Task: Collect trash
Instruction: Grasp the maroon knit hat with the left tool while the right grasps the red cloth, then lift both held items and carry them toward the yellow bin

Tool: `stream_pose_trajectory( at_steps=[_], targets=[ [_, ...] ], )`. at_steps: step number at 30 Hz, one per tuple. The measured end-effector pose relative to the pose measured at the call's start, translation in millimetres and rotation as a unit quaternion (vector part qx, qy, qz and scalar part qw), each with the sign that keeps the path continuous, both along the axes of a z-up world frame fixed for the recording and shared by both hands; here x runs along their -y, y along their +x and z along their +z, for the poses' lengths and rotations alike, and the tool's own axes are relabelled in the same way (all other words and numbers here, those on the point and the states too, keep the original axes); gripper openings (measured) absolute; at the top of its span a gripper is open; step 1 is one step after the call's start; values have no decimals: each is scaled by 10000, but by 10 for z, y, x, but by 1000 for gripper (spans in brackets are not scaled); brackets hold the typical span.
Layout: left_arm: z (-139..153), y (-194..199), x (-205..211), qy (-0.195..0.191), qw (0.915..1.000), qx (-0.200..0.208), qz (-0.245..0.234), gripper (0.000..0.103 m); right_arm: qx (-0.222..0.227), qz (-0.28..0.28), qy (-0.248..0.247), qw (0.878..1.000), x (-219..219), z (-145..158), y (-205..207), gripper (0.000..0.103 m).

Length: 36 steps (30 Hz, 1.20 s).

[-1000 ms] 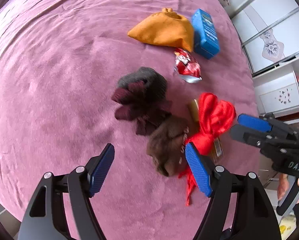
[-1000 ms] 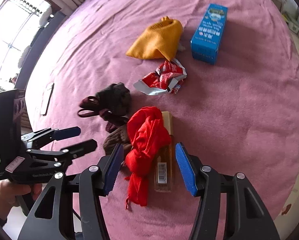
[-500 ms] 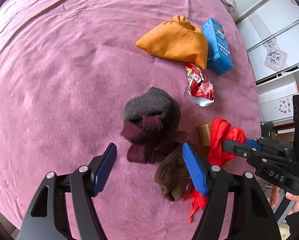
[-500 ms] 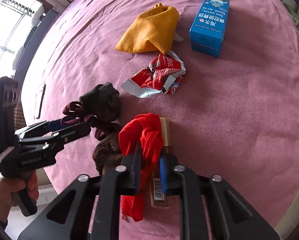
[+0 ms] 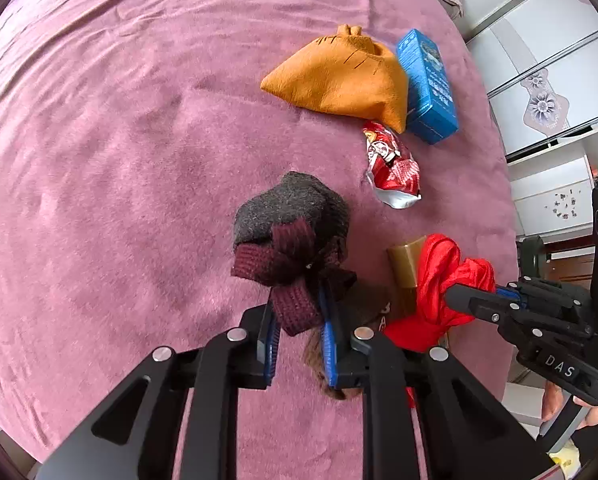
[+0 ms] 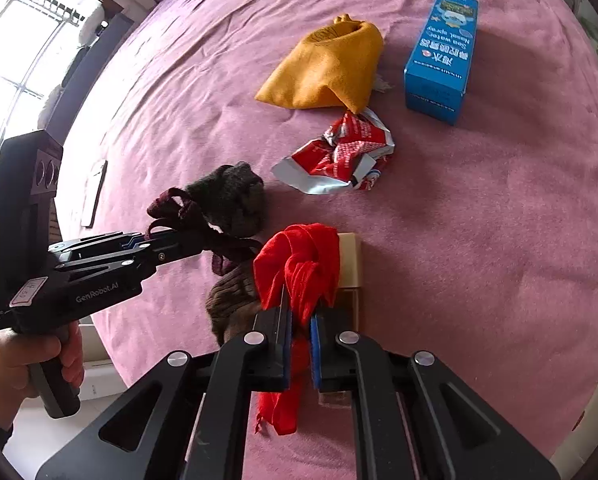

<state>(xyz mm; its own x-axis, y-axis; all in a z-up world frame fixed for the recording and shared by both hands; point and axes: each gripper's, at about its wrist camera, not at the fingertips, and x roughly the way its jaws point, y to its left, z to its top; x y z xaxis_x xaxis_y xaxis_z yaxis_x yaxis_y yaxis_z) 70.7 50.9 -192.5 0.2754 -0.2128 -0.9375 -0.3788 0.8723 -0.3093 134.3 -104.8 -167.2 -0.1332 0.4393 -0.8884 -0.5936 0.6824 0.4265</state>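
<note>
The left claw (image 5: 297, 332) is closed on the maroon cuff of the dark knitted sock bundle (image 5: 291, 220), which sits at the centre of the left wrist view, just above the claw. The right claw (image 6: 299, 320) is pinched shut on the red cloth (image 6: 299, 268), low centre in the right wrist view, draped over a tan box (image 6: 349, 260) on the pink bedspread (image 6: 499, 240).

The trash itself, a crumpled red-and-silver wrapper (image 6: 339, 156), lies untouched straight up-frame from the right claw, its long axis running left to right across that view. In the left wrist view it sits up and to the right of the claw (image 5: 393, 172), so the right hand looks the nearer. The blue carton (image 6: 443, 52) stands further up-right, beside the orange pouch (image 6: 327, 72). Either claw would first have to let go of its cloth, I judge.
</note>
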Motion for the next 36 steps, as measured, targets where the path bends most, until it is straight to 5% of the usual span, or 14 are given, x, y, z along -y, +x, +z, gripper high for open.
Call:
stream_pose_trajectory(
  at_steps=[21,36],
  targets=[
    [1011,-128,677,395,9915,787,-959,17,615,-308,502,9964,667,901,-169,7],
    [1101,188,2093,359,9649,761,-2490,17,936,-960,343,9904,1871,1150,-138,7]
  ],
)
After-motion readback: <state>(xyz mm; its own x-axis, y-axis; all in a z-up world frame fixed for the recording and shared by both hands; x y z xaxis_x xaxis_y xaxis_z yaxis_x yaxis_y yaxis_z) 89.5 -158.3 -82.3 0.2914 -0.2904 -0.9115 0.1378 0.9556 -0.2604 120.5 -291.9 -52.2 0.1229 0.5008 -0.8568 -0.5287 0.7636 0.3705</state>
